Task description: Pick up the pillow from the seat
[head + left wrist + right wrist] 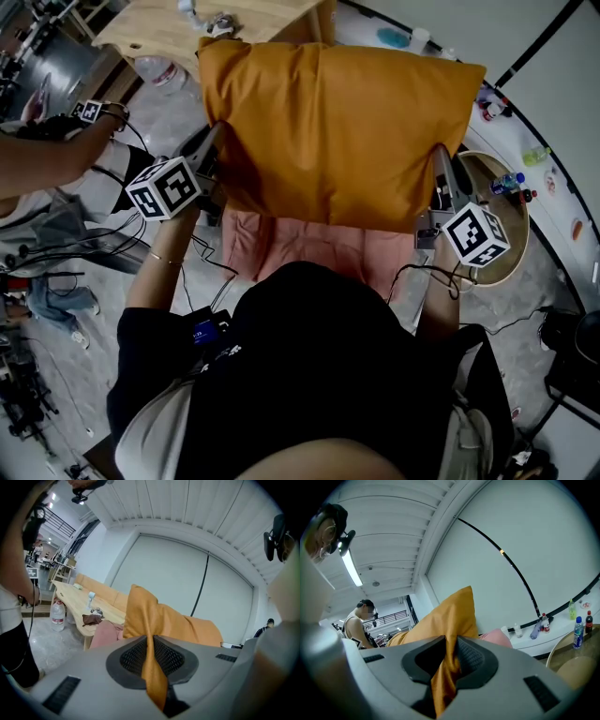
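Lift of the orange pillow (337, 131) by two hand-held grippers, seen from above, with the pink-cushioned surface (319, 248) showing below the pillow's near edge. To do this step well, both hands should rise together and level. The cloth pinched at each side then shares the load, and the pillow neither swings nor slips from one grip. A straight upward path looks safest, clear of the wooden table (187, 23) beyond the far edge of the surface. Neither pinch should be eased until the whole pillow hangs free. Left: the left gripper (214, 142) meets the pillow's left edge, above the left edge of the surface. In the left gripper view its fingers (131, 658) are closed almost fully, and only a thin fold of the orange cover runs between the ribbed pads. Centre: the pillow spans from one gripper to the other and hides the back of the surface. Whether its far edge touches the cushion cannot be told. Right: the right gripper (441, 167) takes the pillow's right edge, near the right edge of the surface. In the right gripper view its fingers (476, 658) are clamped on a thicker bunch of the same cover, which fills the gap between them.
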`<state>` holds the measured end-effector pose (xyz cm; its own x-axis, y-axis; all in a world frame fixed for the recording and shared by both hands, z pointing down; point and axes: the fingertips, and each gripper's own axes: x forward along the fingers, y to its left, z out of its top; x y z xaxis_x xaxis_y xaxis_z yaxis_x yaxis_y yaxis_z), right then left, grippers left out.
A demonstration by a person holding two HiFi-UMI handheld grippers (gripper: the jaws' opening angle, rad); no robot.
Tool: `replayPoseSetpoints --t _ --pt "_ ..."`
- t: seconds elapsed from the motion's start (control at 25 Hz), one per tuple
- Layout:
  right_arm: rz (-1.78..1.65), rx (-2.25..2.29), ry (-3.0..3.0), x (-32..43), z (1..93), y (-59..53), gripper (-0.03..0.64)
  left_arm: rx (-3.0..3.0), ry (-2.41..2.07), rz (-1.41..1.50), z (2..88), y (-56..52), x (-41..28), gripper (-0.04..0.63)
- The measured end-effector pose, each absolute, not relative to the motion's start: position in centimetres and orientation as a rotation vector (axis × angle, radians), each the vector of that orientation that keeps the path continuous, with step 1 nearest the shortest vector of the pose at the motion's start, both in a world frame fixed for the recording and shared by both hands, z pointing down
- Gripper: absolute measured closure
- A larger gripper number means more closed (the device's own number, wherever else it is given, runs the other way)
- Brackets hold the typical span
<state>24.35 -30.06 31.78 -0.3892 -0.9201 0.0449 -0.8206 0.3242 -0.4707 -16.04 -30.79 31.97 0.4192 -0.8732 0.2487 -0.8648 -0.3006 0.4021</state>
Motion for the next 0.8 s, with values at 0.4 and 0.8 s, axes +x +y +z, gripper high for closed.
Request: replayPoseSetpoints --t 0.4,0.8 --pt "-0.564 -1.534 2.343 24.5 28.6 -28.9 0.532 2.241 -1.472 -0.126 28.5 -29.8 -16.0 0.543" --pt "-0.490 -1.513 2.328 24.5 25.4 -26.0 0.532 2.285 -1.444 -0.197 25.5 -27.6 -16.1 0.543"
